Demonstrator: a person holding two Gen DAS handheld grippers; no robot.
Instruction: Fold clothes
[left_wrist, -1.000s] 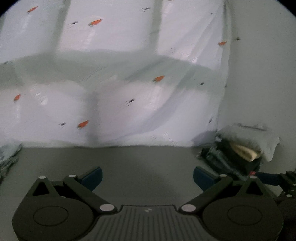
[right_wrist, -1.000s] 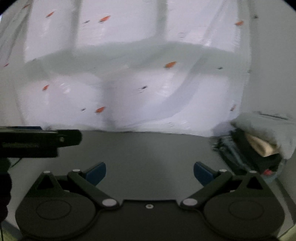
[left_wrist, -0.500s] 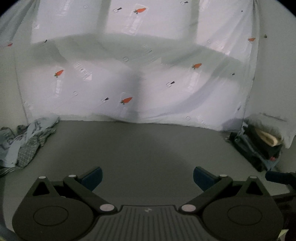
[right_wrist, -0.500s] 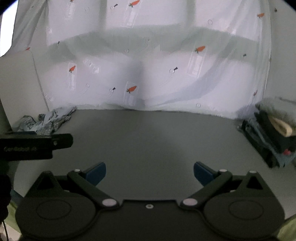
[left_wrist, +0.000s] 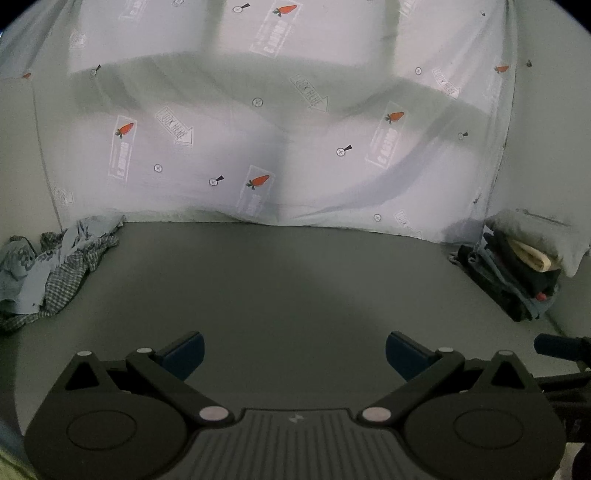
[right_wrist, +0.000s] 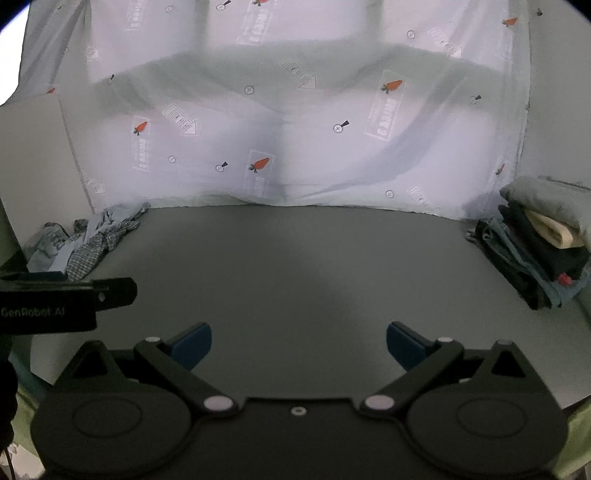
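We note the left tongs and the right tongs both spread wide above the bare grey matte worktop, blue-padded fingers holding nothing. A crumpled heap of pale blue and checked cloth garments lies at the far left edge of the worktop, well apart from both tongs. A stack of folded dark, cream and grey clothes sits at the far right edge. A white carrot-printed sheet hangs behind the worktop.
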